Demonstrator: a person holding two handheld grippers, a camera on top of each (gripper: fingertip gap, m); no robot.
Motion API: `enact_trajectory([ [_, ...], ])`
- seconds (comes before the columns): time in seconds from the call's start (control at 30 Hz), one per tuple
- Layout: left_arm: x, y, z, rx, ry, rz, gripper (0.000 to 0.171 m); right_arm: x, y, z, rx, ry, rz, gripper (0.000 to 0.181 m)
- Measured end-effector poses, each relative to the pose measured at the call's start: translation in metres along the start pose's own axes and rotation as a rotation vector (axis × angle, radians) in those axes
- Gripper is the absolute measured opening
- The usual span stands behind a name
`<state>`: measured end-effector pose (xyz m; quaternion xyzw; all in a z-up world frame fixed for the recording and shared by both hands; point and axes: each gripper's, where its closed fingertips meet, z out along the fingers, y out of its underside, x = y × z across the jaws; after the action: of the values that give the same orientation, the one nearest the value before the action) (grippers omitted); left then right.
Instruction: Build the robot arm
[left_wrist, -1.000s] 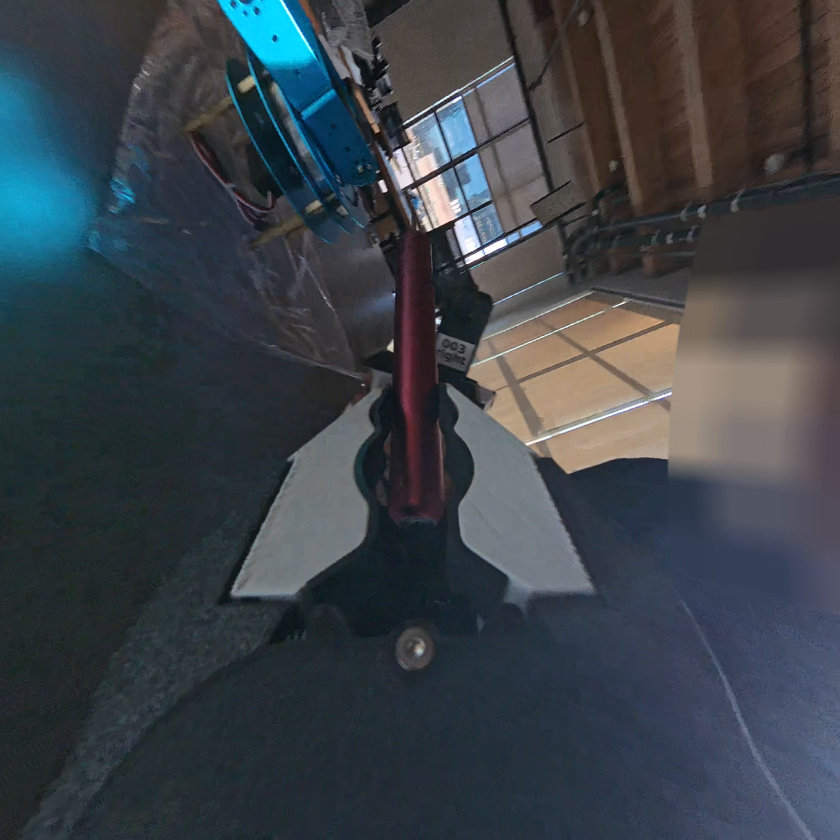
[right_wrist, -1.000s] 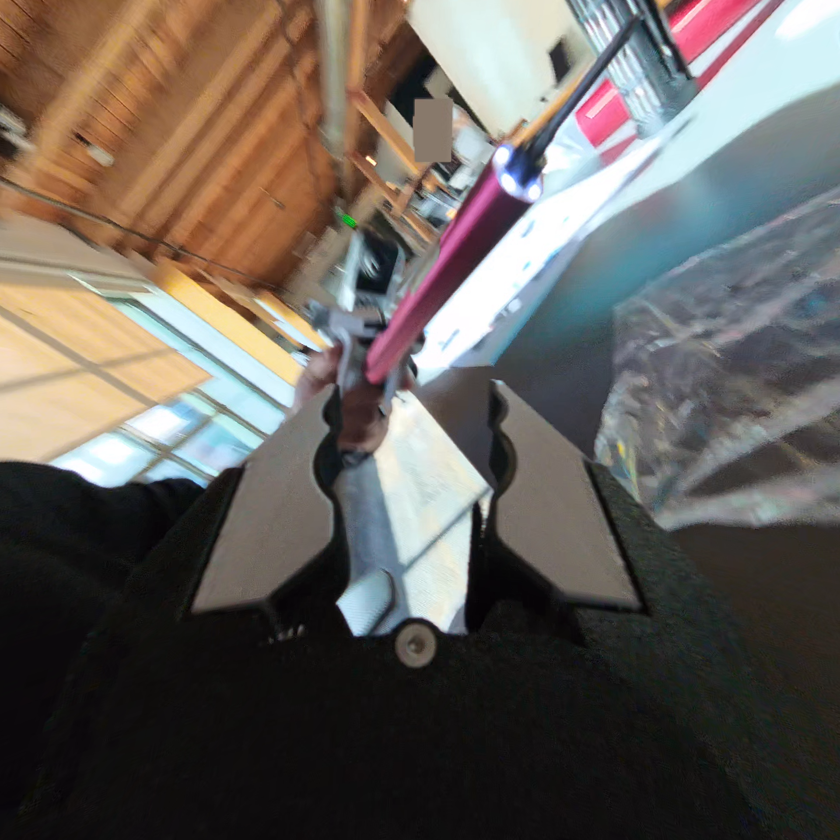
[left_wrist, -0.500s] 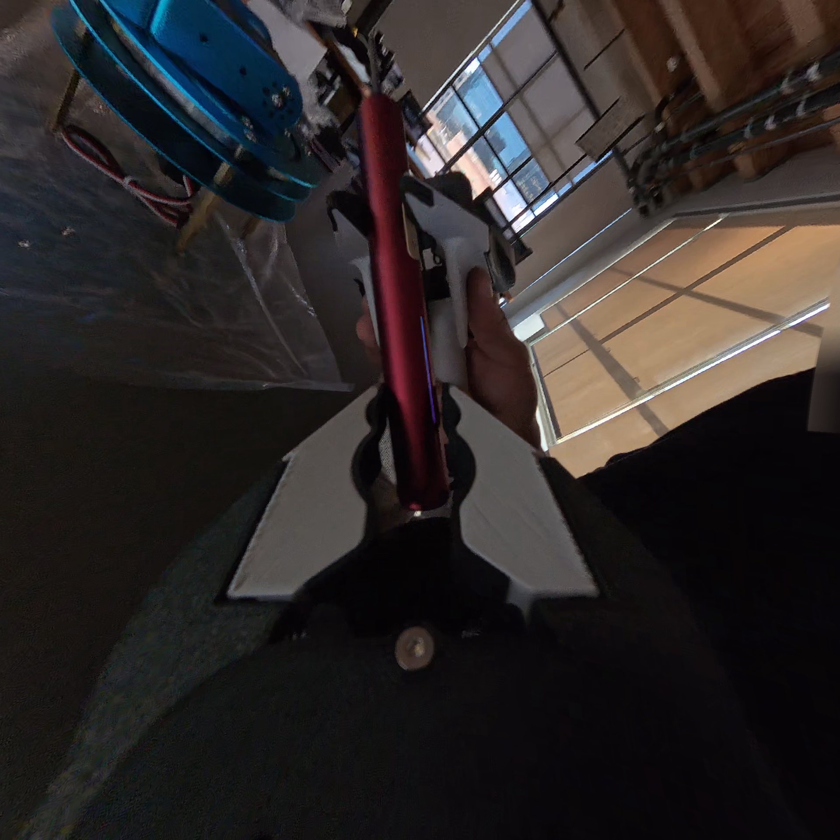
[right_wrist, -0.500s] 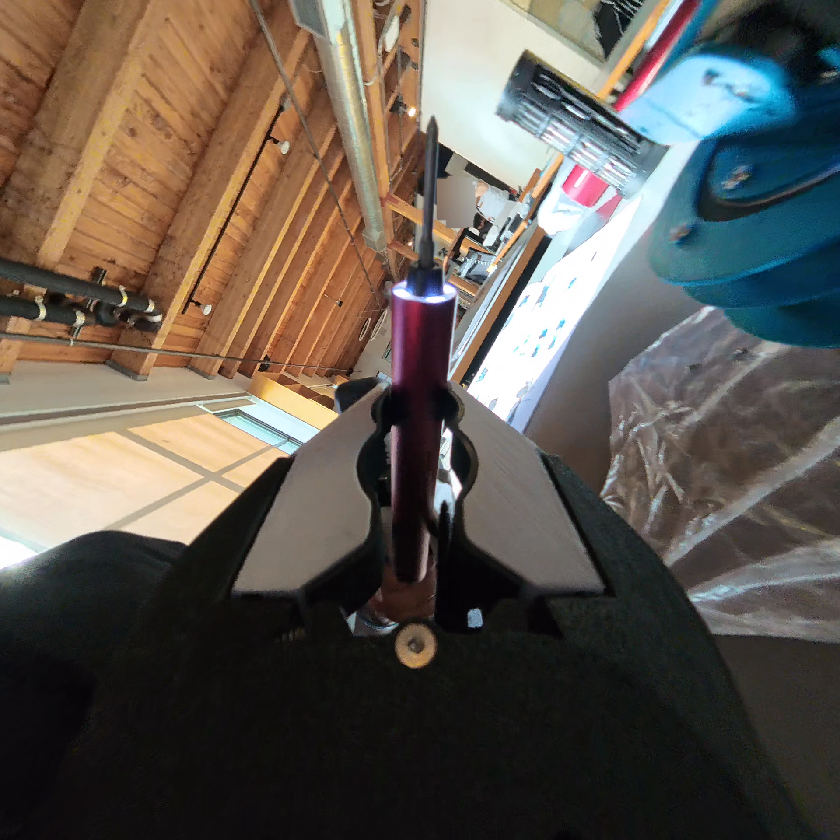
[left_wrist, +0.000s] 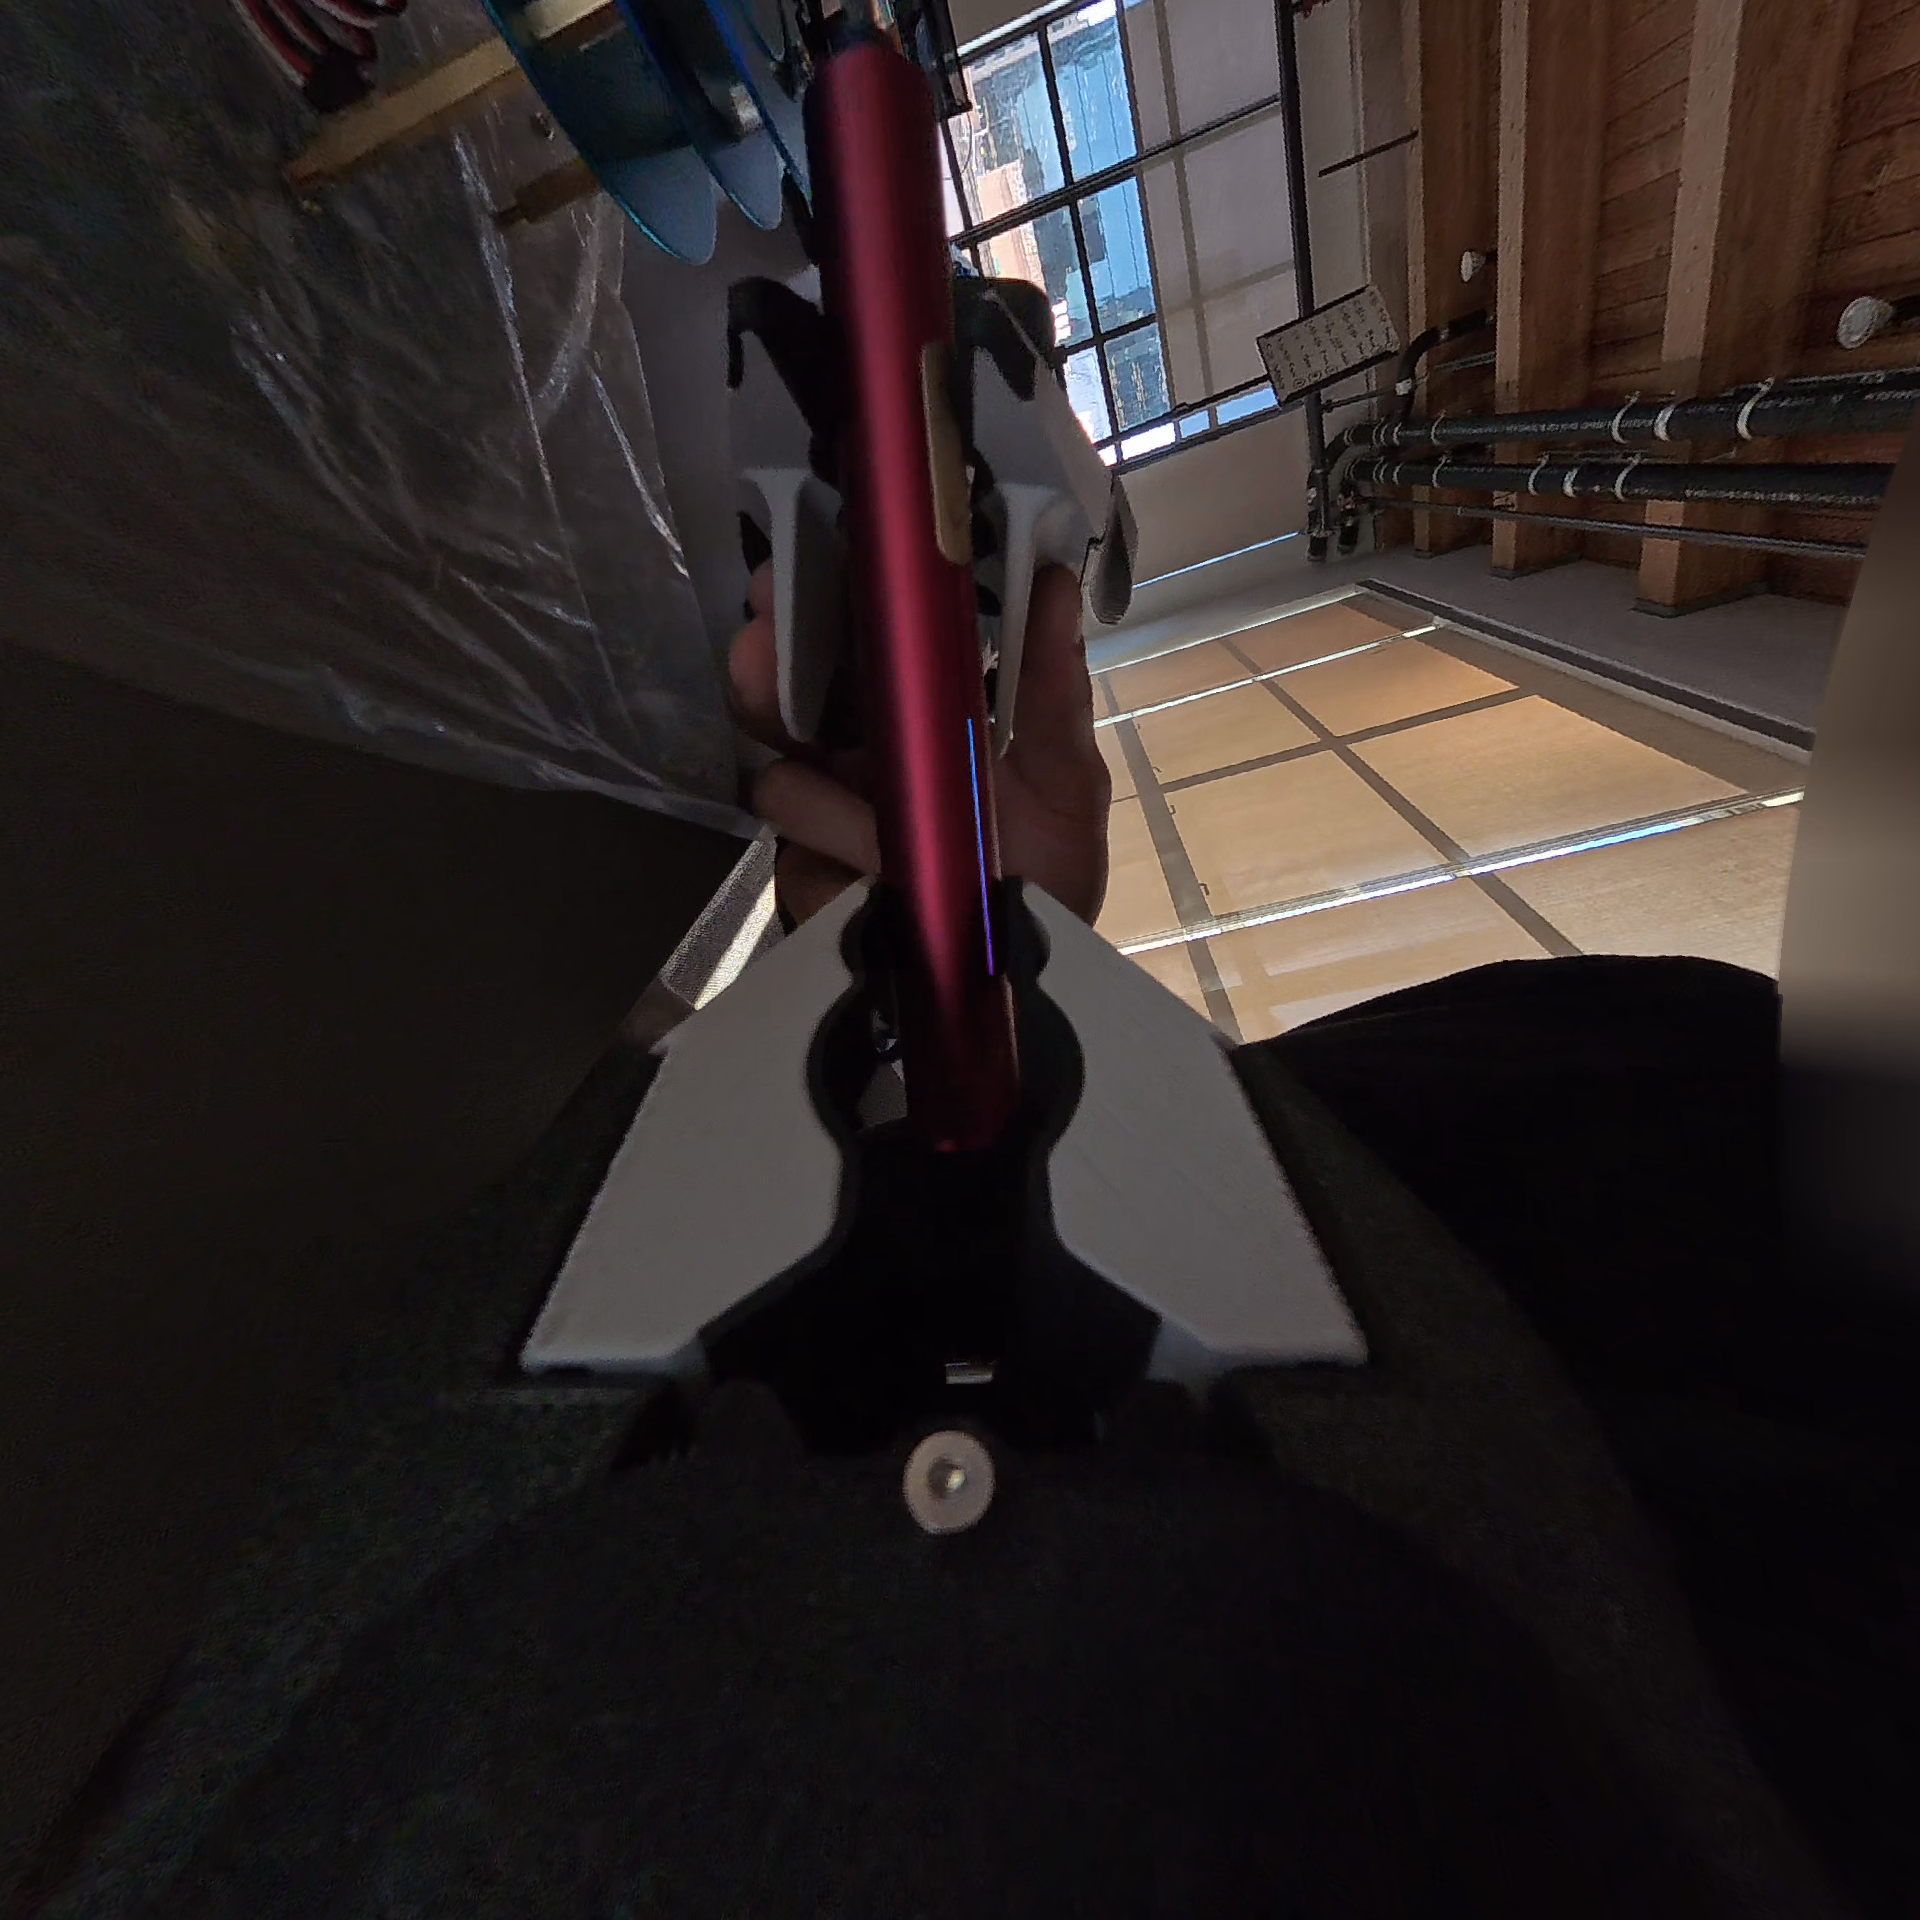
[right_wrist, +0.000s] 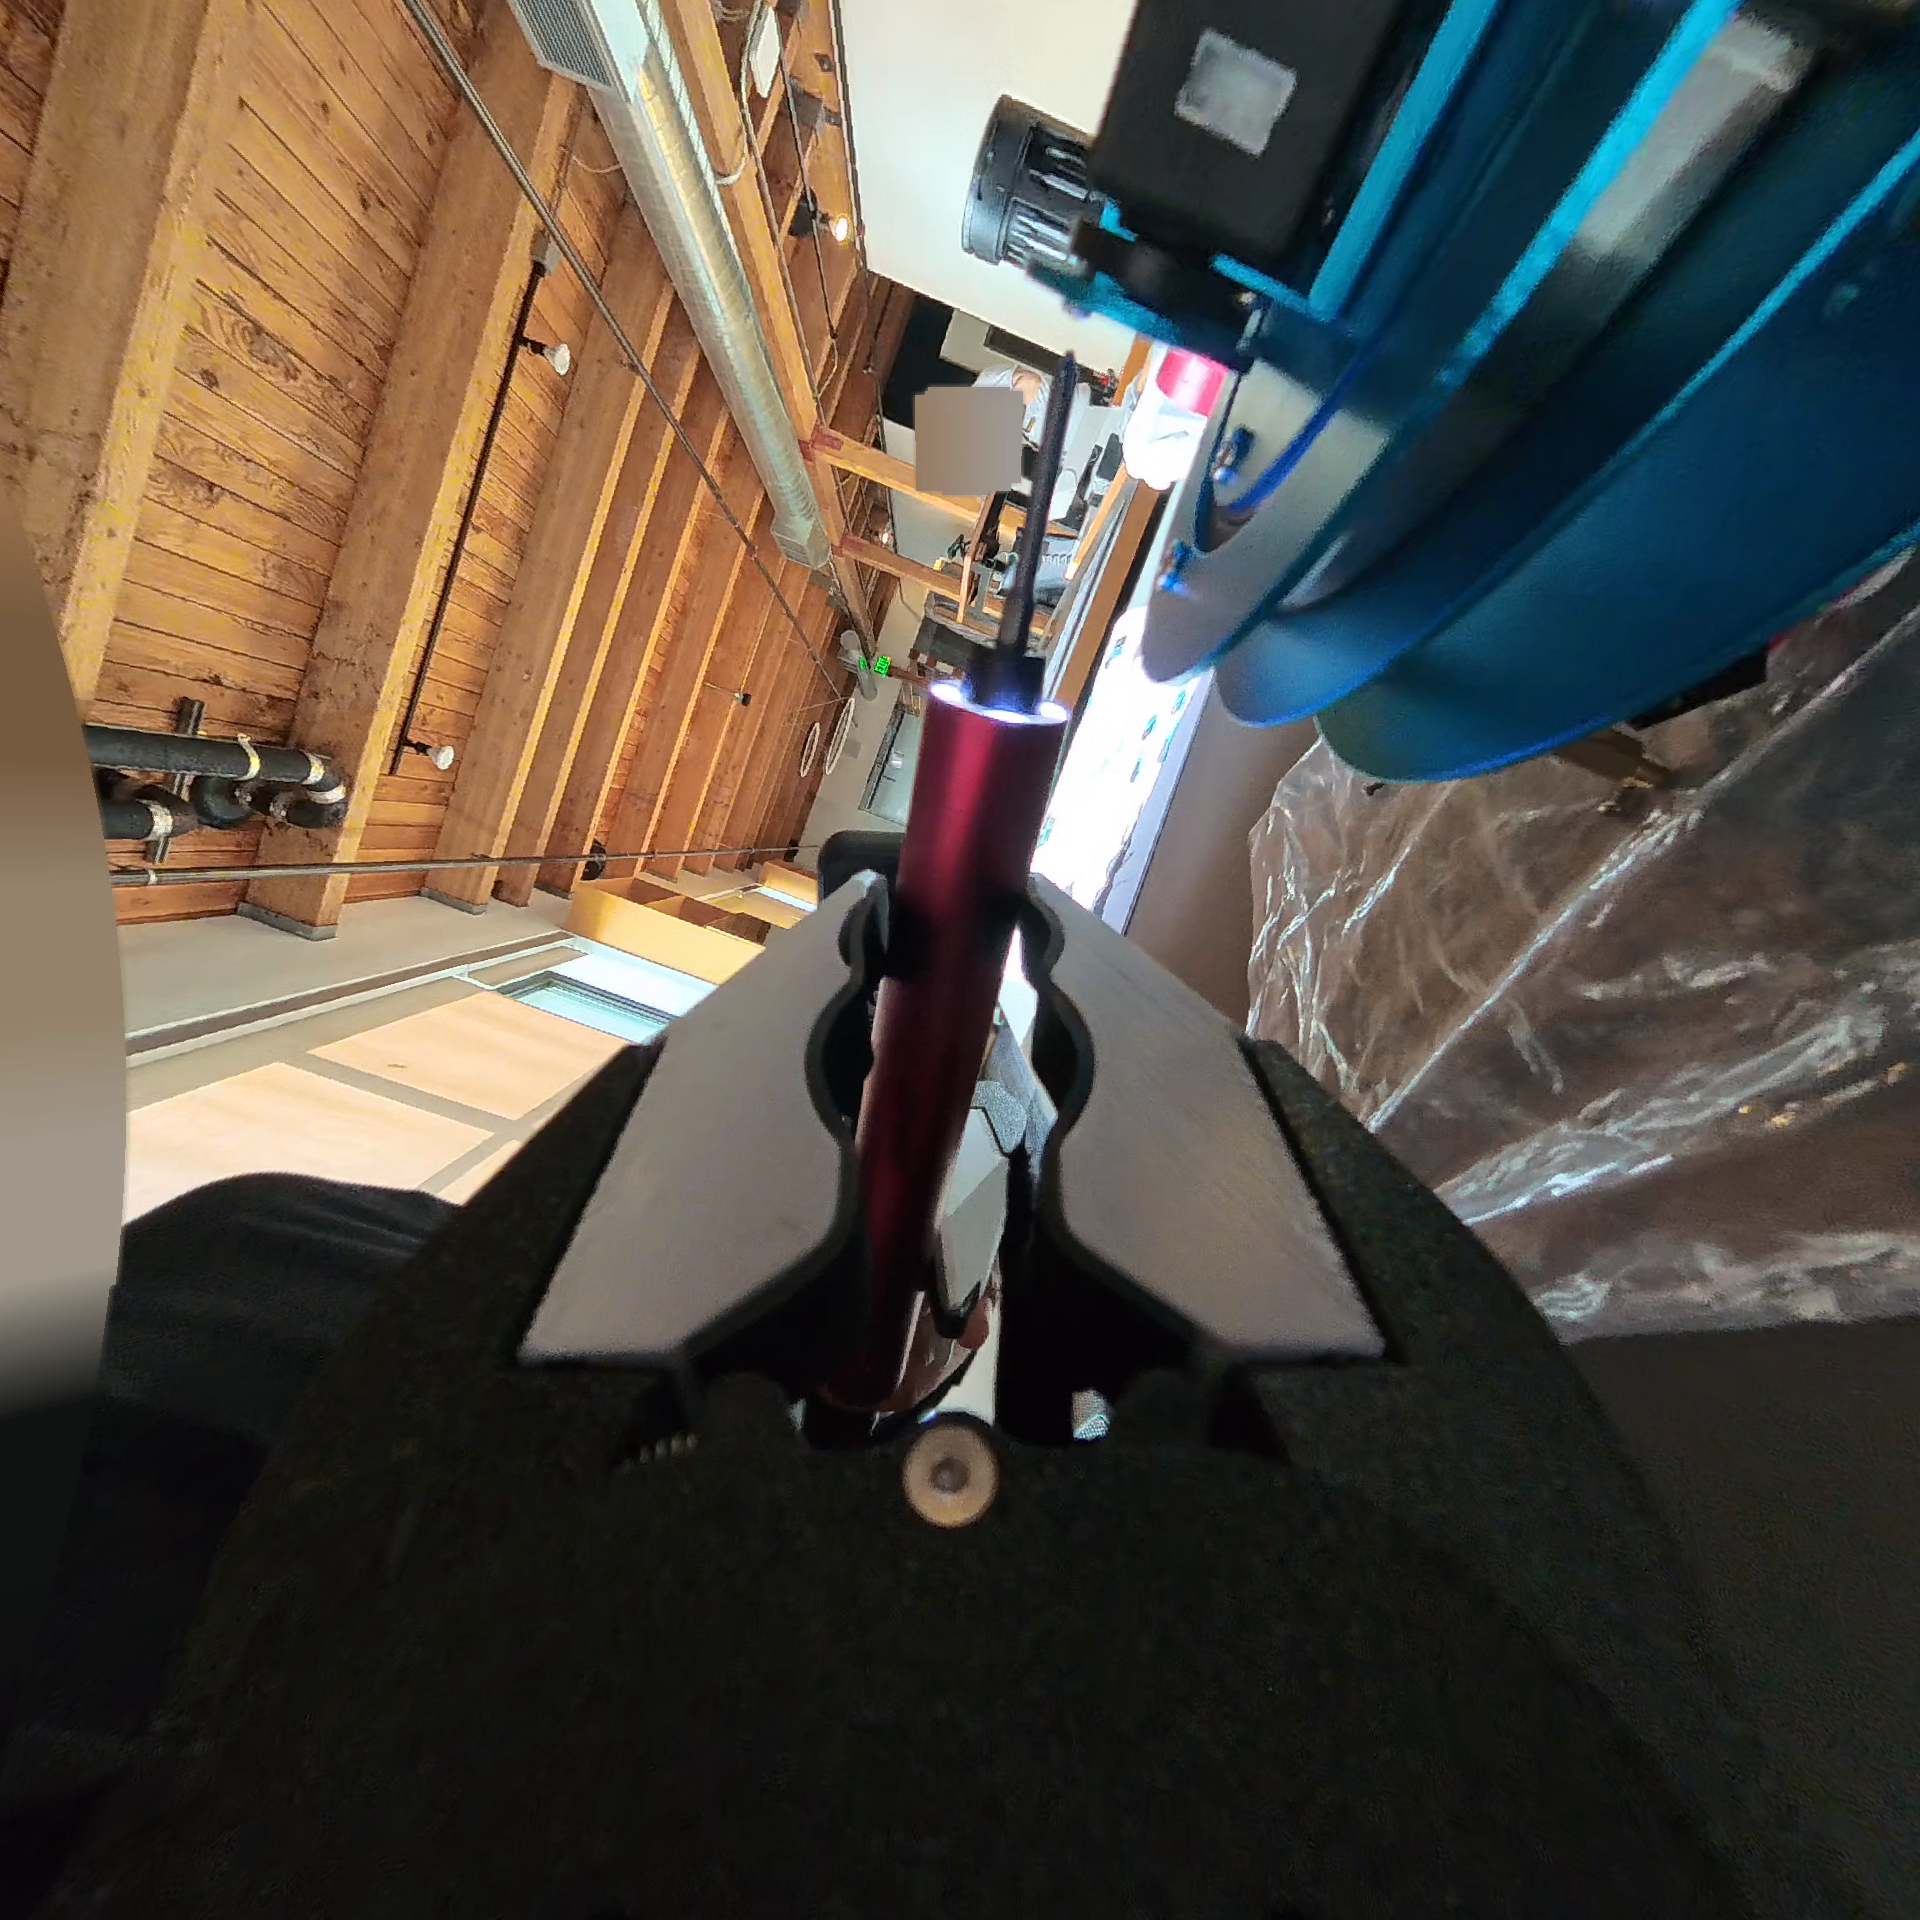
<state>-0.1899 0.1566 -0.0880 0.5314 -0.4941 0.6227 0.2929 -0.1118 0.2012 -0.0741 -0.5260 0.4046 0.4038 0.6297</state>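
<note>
A dark red pen-shaped electric screwdriver (left_wrist: 914, 623) runs forward between the fingers of my left gripper (left_wrist: 940, 899), which is shut on its rear end. My right gripper (left_wrist: 894, 343), held by a hand (left_wrist: 1049, 748), is farther up the same tool. In the right wrist view my right gripper (right_wrist: 951, 914) is shut on the screwdriver (right_wrist: 966, 810), whose front rim is lit, with a thin black bit (right_wrist: 1039, 499) pointing away. The bit's tip is close beside a blue metal device (right_wrist: 1558, 520) with round plates and a black block.
The blue device (left_wrist: 665, 156) stands on a crinkled clear plastic sheet (left_wrist: 312, 416) over a dark table; the sheet also shows in the right wrist view (right_wrist: 1558, 987). Behind are wooden beams, pipes (left_wrist: 1610, 478) and windows. A dark sleeve fills the lower part of both views. The left gripper's tips are roughly 9 cm from the right gripper's.
My right gripper was open and apart from the screwdriver a second ago; it has since shut on it. Both grippers and the tool have moved closer to the blue device.
</note>
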Motion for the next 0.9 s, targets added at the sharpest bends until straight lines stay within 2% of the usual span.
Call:
enact_trajectory([
  [0.9, 0.0002, -0.0008, 0.0037, -0.022, -0.014, 0.023, 0.019, 0.0013, -0.0023, -0.0056, 0.008, -0.003, 0.001, 0.023],
])
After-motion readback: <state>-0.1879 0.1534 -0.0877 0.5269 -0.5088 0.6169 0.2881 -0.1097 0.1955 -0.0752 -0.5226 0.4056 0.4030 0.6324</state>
